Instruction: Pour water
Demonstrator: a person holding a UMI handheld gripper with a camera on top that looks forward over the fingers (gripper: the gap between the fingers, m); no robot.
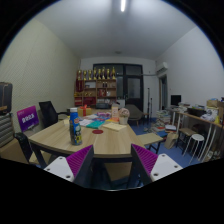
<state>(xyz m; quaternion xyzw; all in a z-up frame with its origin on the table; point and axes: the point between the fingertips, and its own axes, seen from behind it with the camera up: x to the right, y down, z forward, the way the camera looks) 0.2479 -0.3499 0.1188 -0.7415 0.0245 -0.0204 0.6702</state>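
Note:
My gripper (112,162) is held high and well back from a long wooden table (100,138). Its two fingers with purple pads (81,160) stand wide apart with nothing between them. On the table's left part, beyond the left finger, stands a blue bottle (74,127) with a pale cap. A small red thing (99,131) and some flat coloured items (90,123) lie past the bottle towards the table's middle. No cup or glass can be made out at this distance.
Dark chairs (48,114) stand round the table, one with a purple sign (27,118) at the left. A shelf with bottles (97,78) lines the far wall by a door. Desks and stools (194,140) fill the right side. The floor lies below the fingers.

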